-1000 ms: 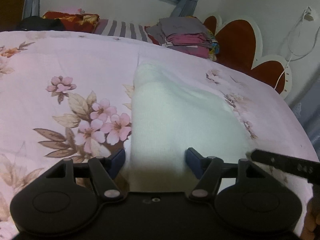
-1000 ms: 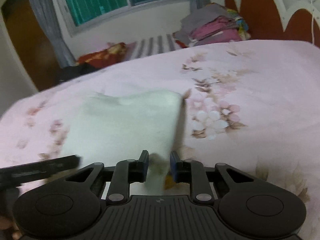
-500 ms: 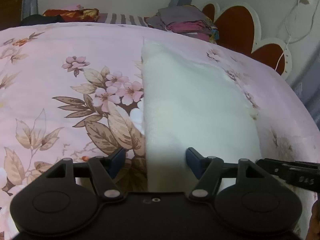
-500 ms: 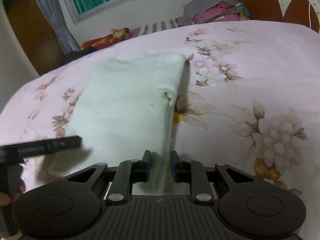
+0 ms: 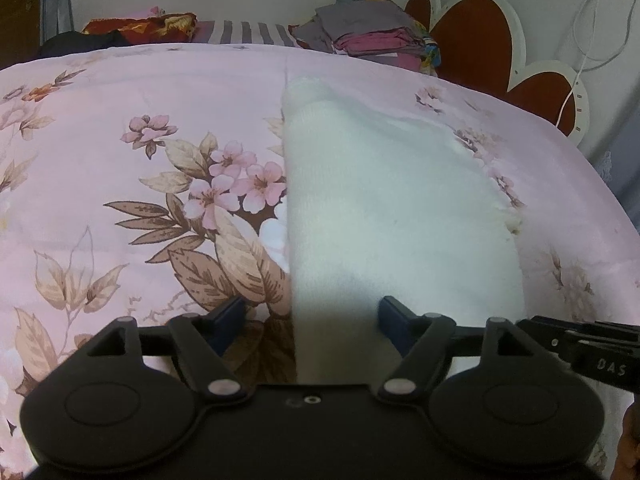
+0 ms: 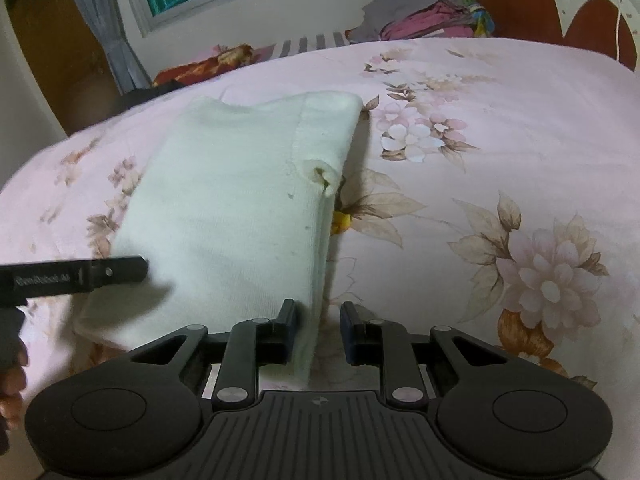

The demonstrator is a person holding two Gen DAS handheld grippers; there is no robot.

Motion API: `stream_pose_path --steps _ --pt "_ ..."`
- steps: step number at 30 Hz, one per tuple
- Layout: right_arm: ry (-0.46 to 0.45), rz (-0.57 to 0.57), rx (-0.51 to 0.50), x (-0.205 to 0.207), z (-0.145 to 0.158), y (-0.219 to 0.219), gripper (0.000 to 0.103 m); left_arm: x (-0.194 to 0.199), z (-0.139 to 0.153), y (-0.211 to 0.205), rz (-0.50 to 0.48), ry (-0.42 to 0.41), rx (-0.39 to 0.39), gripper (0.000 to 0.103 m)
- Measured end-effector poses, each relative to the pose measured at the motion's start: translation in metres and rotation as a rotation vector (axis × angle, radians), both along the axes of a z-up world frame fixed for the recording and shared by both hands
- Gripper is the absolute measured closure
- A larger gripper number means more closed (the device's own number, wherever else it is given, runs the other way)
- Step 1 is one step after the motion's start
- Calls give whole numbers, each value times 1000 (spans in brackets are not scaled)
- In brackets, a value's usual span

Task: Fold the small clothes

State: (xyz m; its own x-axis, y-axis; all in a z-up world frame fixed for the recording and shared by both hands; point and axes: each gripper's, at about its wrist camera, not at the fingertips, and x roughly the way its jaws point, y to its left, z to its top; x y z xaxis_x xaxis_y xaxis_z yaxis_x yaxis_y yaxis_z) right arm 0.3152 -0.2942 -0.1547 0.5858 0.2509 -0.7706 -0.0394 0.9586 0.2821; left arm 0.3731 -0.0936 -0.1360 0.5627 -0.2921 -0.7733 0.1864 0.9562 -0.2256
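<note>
While it lies flat on the pink floral bedspread [image 5: 120,152], the folded white knit garment [image 5: 384,208] shows a straight fold line along its left edge. Left hand-held gripper [image 5: 310,320] is spread wide, straddling that edge at the near hem. Right hand-held gripper [image 6: 318,330] is parted, the garment's right edge between its fingers. Stacked folded clothes [image 5: 372,36] sit beside the red headboard [image 5: 476,40].

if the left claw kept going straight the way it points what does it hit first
Probably the white garment: the open left claw already straddles its near edge. Beyond lies the floral bedspread.
</note>
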Motion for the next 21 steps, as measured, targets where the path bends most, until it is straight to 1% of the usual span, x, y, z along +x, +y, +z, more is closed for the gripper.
stream_pose_path --steps 4,7,10,11,12,13,16,21 --pt "-27 -19 61 1 9 -8 81 4 5 2 11 6 -35 24" --pt "-39 -44 98 6 17 -13 81 7 12 1 10 -10 -39 23" --pt "-54 -59 110 12 24 -17 79 12 17 0 7 -22 -40 22" --pt "-62 -62 104 14 26 -17 65 15 19 -1 9 -25 -44 21" --pt "-72 -68 96 16 28 -18 38 17 20 -1 12 -26 -47 20" --pt "-89 -76 88 17 31 -18 29 20 21 -1 15 -28 -49 20" --pt "-122 -68 65 21 35 -17 28 28 22 -2 21 -30 -54 20" --pt "-108 -52 58 36 31 -13 28 41 22 -5 17 -36 -53 20"
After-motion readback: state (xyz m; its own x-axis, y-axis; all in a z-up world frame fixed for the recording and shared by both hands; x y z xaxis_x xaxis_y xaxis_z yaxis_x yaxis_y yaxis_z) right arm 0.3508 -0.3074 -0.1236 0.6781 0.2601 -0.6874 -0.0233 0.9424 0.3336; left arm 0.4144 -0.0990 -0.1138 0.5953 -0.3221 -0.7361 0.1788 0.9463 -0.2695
